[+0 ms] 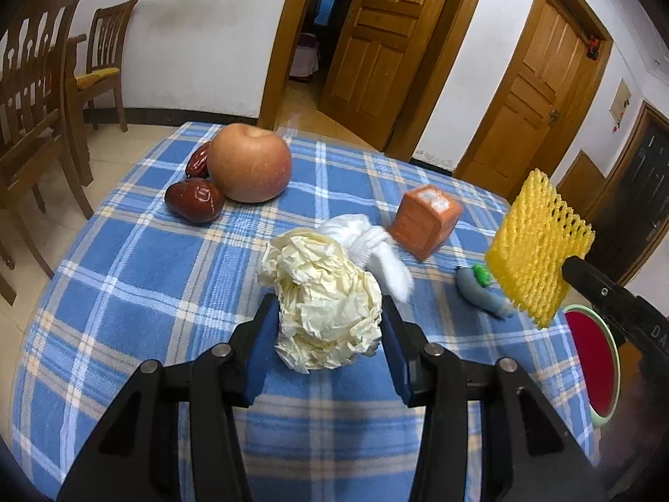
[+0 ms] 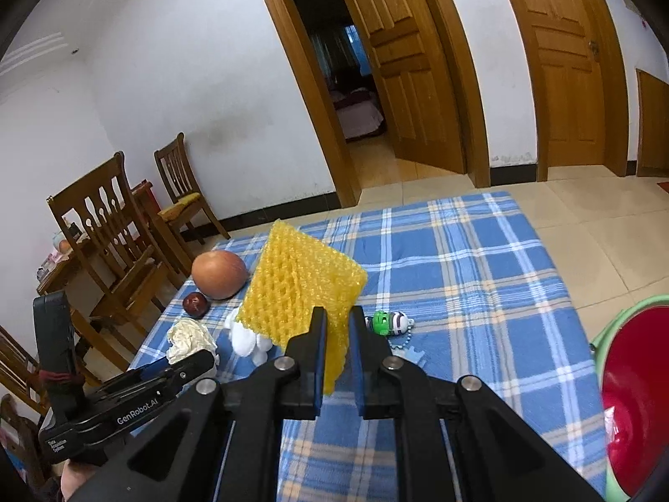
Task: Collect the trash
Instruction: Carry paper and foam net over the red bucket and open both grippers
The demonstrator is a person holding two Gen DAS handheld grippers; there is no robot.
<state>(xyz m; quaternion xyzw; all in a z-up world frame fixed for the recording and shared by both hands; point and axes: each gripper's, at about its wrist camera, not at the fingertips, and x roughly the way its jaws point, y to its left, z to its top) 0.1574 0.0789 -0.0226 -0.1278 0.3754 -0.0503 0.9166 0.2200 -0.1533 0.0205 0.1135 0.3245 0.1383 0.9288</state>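
Note:
A crumpled cream paper ball [image 1: 324, 299] lies on the blue plaid tablecloth [image 1: 138, 276]. My left gripper [image 1: 328, 309] stands around the ball, one pad on each side at its edges. My right gripper [image 2: 336, 322] is shut on a yellow foam fruit net [image 2: 303, 288] and holds it above the table; the net also shows in the left wrist view [image 1: 537, 249]. A red bin with a green rim [image 2: 635, 393] stands beside the table at the right. The paper ball also shows in the right wrist view [image 2: 188, 339].
On the table are an apple [image 1: 248, 163], two red dates [image 1: 194, 201], a white cloth bundle [image 1: 372, 244], an orange box [image 1: 426, 219] and a small grey-green toy [image 1: 481, 288]. Wooden chairs [image 1: 37, 96] stand at the left. Wooden doors stand behind.

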